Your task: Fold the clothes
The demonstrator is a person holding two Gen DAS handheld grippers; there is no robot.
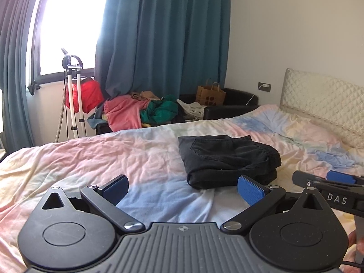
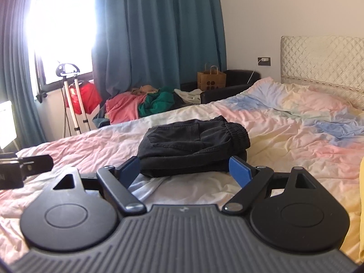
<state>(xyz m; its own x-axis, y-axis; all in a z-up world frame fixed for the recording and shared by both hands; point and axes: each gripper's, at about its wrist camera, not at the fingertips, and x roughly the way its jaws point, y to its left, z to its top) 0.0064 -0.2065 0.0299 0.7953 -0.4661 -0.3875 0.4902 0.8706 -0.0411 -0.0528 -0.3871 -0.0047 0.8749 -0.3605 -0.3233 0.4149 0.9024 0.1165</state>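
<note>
A folded pair of black shorts point(image 1: 227, 159) lies on the pastel bed sheet point(image 1: 113, 159), elastic waistband to the right. It also shows in the right wrist view point(image 2: 193, 145). My left gripper point(image 1: 183, 190) is open and empty, just short of the shorts and a little to their left. My right gripper point(image 2: 183, 170) is open and empty, right in front of the near edge of the shorts. The right gripper also shows at the right edge of the left wrist view point(image 1: 327, 182). The left gripper shows at the left edge of the right wrist view point(image 2: 27, 166).
A pile of unfolded clothes point(image 1: 141, 111), pink and green among them, lies beyond the far side of the bed. A quilted headboard point(image 1: 323, 104) stands at the right. A paper bag point(image 1: 210, 94) sits on a black seat. A white stand point(image 1: 72, 95) stands by the window. Something yellow point(image 2: 361, 204) is at the right edge.
</note>
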